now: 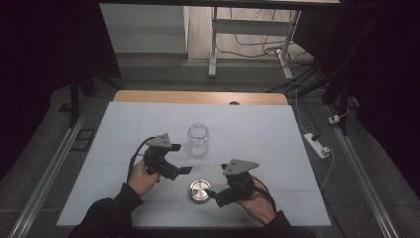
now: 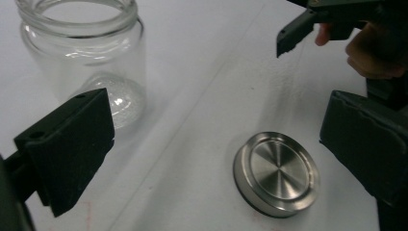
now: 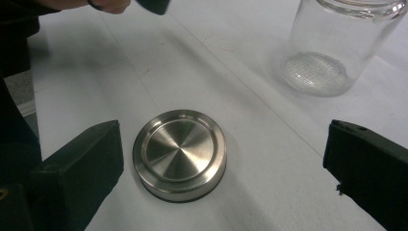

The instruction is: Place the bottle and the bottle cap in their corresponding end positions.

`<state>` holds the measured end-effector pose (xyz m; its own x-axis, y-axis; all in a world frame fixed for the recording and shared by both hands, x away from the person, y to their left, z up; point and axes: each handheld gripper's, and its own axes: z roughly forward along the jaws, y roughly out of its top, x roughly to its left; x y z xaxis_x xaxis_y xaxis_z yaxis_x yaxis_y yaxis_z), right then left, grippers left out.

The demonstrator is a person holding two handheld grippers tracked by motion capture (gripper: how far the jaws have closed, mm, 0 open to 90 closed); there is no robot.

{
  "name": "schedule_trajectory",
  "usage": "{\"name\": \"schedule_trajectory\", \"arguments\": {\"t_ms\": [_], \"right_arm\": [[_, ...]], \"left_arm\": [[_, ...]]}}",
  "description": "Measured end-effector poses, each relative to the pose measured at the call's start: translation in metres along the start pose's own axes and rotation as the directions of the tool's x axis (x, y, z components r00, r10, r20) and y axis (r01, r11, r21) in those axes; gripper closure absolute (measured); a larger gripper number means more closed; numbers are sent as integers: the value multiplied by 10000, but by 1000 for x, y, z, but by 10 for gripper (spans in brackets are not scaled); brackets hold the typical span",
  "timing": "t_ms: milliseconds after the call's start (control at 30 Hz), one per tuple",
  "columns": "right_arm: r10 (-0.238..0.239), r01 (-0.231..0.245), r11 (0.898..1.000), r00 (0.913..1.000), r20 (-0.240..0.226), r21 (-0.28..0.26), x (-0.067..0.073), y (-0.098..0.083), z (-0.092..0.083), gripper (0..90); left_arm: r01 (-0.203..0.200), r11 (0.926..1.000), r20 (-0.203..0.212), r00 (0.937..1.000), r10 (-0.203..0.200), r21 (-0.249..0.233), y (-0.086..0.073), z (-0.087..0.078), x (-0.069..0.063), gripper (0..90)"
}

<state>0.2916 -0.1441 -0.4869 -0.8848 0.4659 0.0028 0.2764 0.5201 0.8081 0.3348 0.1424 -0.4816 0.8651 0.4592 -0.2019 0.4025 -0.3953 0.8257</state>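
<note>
Near the front edge of the white worktop (image 1: 257, 129) lay the round brushed-steel lid (image 3: 179, 153), flat and top up, between the spread, empty fingers (image 3: 79, 166) of the right gripper (image 1: 214, 193). The clear glass jar (image 1: 198, 139) stood upright and uncapped beyond it, beside the left gripper (image 1: 181, 158), whose fingers (image 2: 72, 144) were released too. A good pickup would likely mean centring the lid and pinching its rim squarely, keeping it level for the jar
</note>
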Motion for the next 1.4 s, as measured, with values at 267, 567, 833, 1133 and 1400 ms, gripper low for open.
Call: {"name": "schedule_trajectory", "arguments": {"t_ms": [267,567,833,1133,1400], "right_arm": [[22,-22,10000,9999,129,4,-2,-2,-7,3],[408,-406,9991,9988,269,-76,-5,-5,-17,3],[667,-657,9975,9969,409,-244,-6,-8,-26,3],[720,-700,9970,9953,652,-326,-8,-12,-38,3],[868,-842,9959,9921,907,-320,-8,-19,-50,3]], "left_arm": [[-51,10000,49,10000,51,-40,-7,-9,-11,0],[-63,9998,-43,10000,64,214,-17,-16,-22,0],[-34,9998,-203,9998,38,213,-24,-25,-30,0],[215,9996,-577,9981,-205,168,-37,-42,-38,0],[593,9982,-882,9944,-590,3,-53,-60,-41,0]]}}
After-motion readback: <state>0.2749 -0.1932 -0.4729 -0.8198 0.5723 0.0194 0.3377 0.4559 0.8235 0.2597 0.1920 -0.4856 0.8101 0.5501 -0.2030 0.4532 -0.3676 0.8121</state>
